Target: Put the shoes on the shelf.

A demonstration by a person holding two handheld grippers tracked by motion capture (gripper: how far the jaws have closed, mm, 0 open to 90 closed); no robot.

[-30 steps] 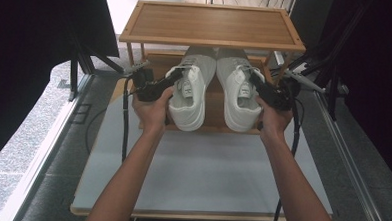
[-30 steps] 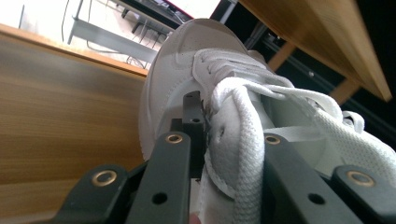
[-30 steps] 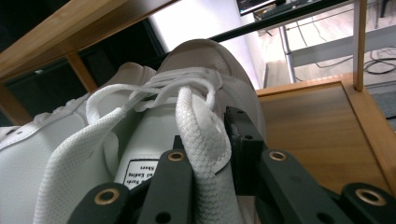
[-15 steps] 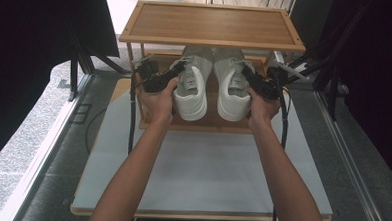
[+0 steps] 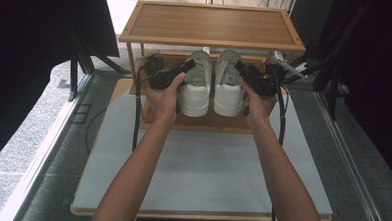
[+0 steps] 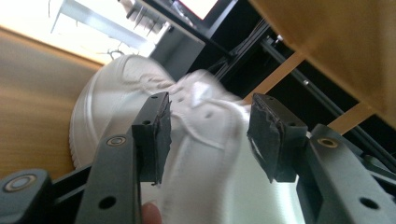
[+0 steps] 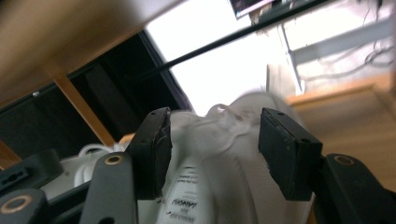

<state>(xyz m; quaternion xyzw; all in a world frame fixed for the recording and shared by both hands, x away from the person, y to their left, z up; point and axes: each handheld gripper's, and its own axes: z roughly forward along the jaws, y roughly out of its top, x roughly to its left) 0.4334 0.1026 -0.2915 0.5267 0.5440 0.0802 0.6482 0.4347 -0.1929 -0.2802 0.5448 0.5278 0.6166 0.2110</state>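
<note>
Under the wooden rack (image 5: 214, 23), two white sneakers (image 5: 212, 86) look light and soft; both jaws stand wide at their collars.

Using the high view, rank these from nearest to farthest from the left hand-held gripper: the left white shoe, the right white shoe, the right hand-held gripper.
1. Left white shoe: right beside the left hand-held gripper, on the lower shelf.
2. Right white shoe: next over, toward the person's right.
3. Right hand-held gripper: at the right shoe's far side, though its jaw tips reach in nearly as close as that shoe.
</note>
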